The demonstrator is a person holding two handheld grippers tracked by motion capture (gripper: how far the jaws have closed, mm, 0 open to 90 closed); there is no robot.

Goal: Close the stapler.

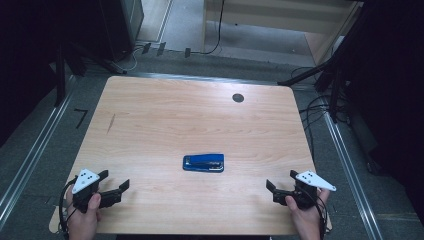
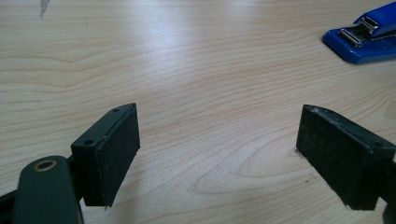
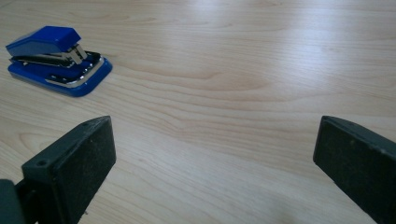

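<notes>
blue stapler (image 1: 203,163) lying flat at middle of wooden table (image 1: 165,115), untouched. left gripper (image 1: 122,189) and right gripper (image 1: 272,188) both standing spread wide, holding nothing, well apart from stapler.

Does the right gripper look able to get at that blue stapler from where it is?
Probably yes: the right gripper is open, and bare table lies between it and the stapler, with nothing in the way.
</notes>
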